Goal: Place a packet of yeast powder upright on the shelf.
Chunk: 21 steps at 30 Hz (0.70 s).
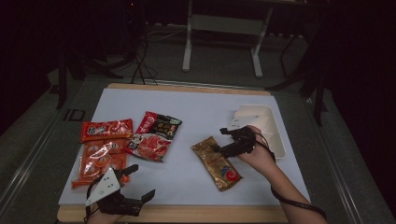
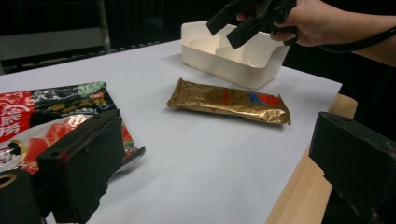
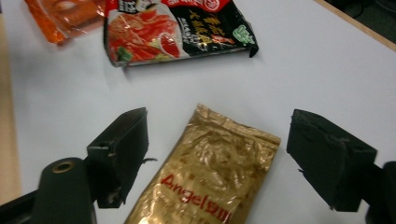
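Note:
A gold foil packet (image 1: 217,162) with red lettering lies flat on the white mat, right of centre. My right gripper (image 1: 219,140) hovers over its far end, open, and in the right gripper view the gold packet (image 3: 210,172) lies below and between the spread jaws of that gripper (image 3: 224,156). My left gripper (image 1: 141,181) is open at the mat's front left edge with nothing between its jaws. From the left gripper (image 2: 219,158) I see the gold packet (image 2: 229,100) farther off, with the right gripper (image 2: 252,16) above it.
A white divided tray (image 1: 275,140) stands at the mat's right edge, just behind the right hand. A red-and-black noodle packet (image 1: 154,135) lies at centre left. Orange-red packets (image 1: 105,130) lie at the far left. The wooden table edge (image 1: 187,213) runs along the front.

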Motion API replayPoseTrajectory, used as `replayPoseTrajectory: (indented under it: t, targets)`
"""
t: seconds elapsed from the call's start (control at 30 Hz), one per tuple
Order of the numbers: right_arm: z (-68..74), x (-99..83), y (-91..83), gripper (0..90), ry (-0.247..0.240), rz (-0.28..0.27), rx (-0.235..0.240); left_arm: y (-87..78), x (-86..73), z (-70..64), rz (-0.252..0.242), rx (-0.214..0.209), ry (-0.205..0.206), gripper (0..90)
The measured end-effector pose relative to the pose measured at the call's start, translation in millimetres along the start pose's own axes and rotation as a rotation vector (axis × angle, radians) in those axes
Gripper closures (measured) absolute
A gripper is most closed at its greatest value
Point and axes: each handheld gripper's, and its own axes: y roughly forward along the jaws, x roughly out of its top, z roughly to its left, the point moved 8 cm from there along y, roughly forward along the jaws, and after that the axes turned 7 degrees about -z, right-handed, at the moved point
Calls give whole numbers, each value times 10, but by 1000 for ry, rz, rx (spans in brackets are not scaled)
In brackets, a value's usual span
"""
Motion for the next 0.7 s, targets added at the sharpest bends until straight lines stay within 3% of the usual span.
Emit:
replayPoseTrajectory:
  t: [0.13,0.23,0.53,0.7]
  targets:
    - [-38,1,89,213,-3,21,11,-13,1,4,-1,-1,-3,40]
    - [-81,-43,241,213,-7,78,12,-17,-6,3,2,0,-1,40]
    - [-175,-109,487,232,-12,173,-4,-21,-17,-9,5,-3,-8,40]
    - [-241,-125,561,234,13,220,-1,-13,-30,-26,17,-16,-4,40]
